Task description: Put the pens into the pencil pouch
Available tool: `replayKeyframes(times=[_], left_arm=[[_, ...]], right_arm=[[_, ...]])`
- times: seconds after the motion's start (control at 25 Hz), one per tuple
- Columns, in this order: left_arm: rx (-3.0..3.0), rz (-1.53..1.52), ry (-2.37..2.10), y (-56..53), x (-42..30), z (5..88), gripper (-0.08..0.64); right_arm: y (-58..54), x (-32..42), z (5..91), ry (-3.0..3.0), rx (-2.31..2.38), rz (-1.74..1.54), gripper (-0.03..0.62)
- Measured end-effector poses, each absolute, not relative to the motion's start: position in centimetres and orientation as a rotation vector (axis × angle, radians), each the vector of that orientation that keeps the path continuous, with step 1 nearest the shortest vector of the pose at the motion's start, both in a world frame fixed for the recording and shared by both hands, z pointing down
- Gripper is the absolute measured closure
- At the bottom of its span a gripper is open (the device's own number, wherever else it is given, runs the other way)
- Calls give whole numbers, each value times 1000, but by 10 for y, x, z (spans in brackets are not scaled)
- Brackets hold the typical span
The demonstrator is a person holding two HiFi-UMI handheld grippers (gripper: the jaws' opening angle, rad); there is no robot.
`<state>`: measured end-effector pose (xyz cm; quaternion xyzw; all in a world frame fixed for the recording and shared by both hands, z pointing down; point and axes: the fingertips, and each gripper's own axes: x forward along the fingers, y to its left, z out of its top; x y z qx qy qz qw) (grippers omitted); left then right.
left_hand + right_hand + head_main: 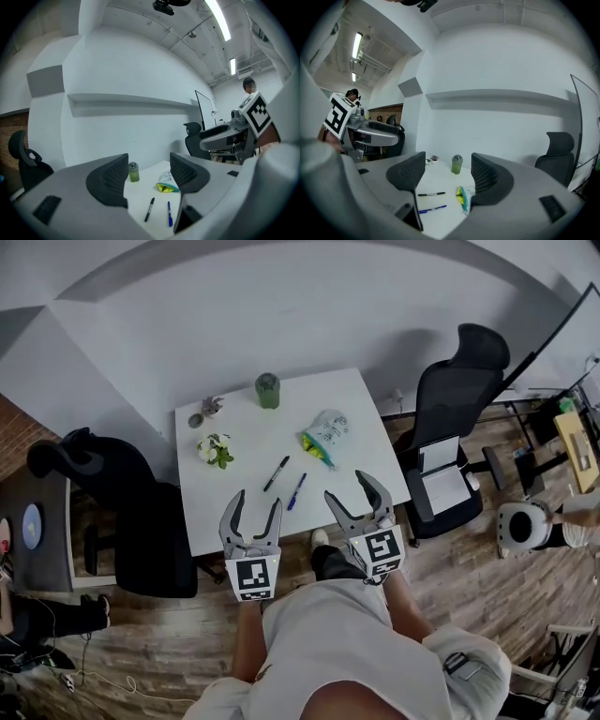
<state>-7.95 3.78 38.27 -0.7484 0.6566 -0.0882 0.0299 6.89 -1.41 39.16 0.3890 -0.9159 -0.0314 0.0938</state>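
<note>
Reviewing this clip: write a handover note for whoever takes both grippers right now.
Left gripper: open, empty, at the white table's near edge.
Right gripper: open, empty, alongside.
Black pen and blue pen lie on the table, short of the clear pencil pouch with a yellow-green mouth.
Done: nothing; both pens outside.
Left: grasp each pen, put it into the pouch.

I see a white worktop (281,432). Near its middle a black pen (276,473) and a blue pen (296,491) lie side by side, apart. The pencil pouch (325,437) lies to their right, mouth open. A green bottle (268,390) stands at the far edge, with a small potted plant (212,406) and white flowers (216,450) to the left.
</note>
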Motion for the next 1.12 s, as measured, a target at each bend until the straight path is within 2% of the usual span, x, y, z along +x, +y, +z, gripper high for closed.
replayKeyframes(times=[1.12], left_arm=[[-2235,-444,2156,-114,-76,399,282]], right_arm=[[-186,63,404,-2802,983,4,282]])
